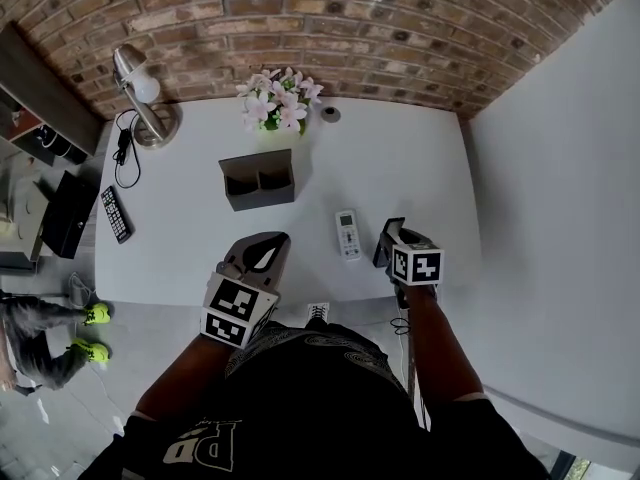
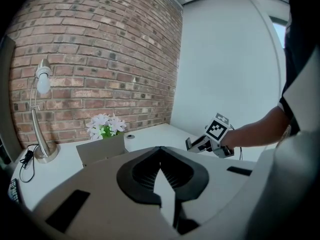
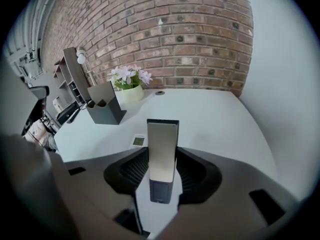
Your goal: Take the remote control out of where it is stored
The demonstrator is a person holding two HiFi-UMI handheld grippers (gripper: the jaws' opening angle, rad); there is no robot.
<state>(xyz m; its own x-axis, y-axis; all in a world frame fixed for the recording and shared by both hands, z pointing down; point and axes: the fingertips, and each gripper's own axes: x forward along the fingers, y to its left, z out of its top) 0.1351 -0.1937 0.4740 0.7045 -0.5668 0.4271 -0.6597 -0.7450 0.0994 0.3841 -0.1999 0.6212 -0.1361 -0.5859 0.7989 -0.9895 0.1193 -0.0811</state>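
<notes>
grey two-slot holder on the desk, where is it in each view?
Head view: holder upper centre, just below the flowers.
Left gripper view: holder left of centre, below the flowers.
Right gripper view: holder upper left, left of the flowers.
Shared landmark: the flowers, next to it in all three.

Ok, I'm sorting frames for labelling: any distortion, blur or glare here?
Head view: heavy fisheye bows the brick wall; the table is evenly lit, no glare. Left gripper view: dark vignetted corners, near jaws soft. Right gripper view: same vignette, the held remote sharp.
</notes>
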